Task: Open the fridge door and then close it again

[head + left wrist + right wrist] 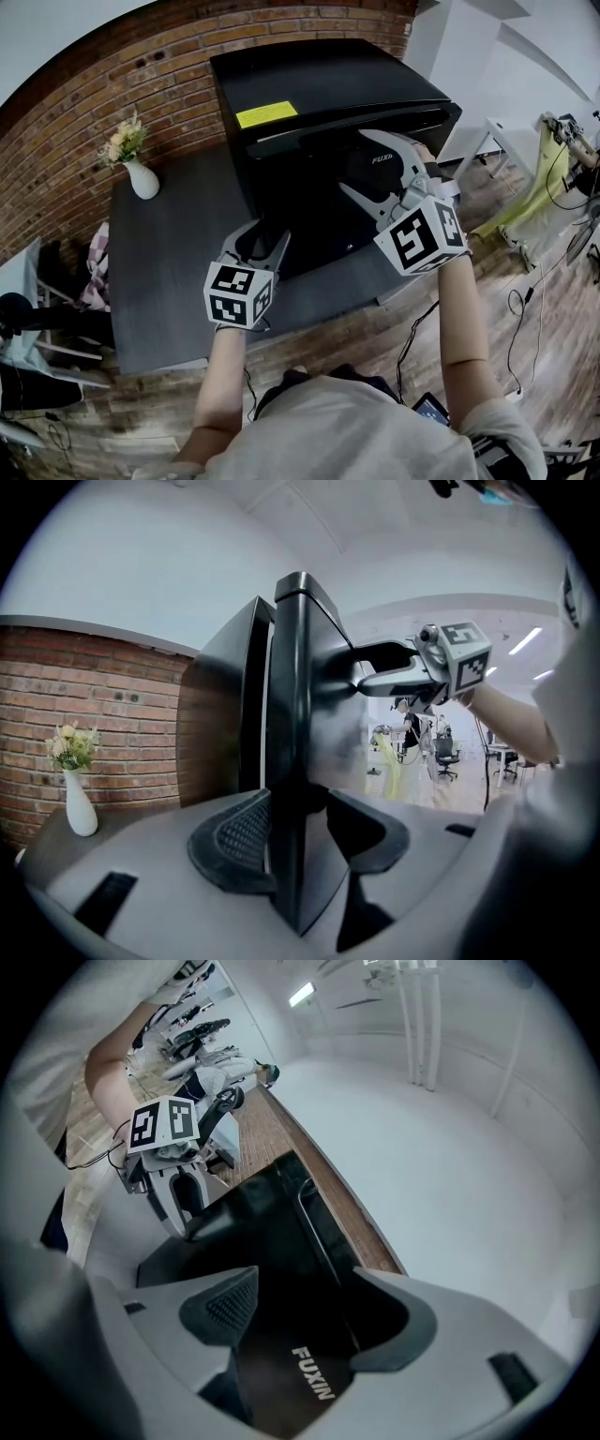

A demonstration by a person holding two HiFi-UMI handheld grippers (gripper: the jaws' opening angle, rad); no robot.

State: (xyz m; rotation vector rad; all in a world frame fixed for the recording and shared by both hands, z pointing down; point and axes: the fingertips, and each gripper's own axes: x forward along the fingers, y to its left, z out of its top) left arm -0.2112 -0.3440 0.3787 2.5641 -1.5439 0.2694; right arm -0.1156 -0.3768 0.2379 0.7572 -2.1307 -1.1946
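Note:
A black mini fridge (309, 80) stands on a dark table (159, 281) against a brick wall. Its glossy door (319, 202) faces me, and a thin gap shows between door and body. My left gripper (269, 232) is at the door's lower left edge. In the left gripper view that edge (298, 761) runs upright between the jaws of the left gripper (298, 832), and both pads lie against it. My right gripper (354, 161) stands open at the door's upper right front. In the right gripper view the white logo (312, 1372) shows between the spread jaws of the right gripper (305, 1283).
A white vase of flowers (141, 173) stands on the table left of the fridge, near the brick wall (112, 84). A yellow label (266, 113) lies on the fridge top. Cables (417, 328) trail over the wooden floor at the right. Chairs and clutter (56, 300) crowd the left.

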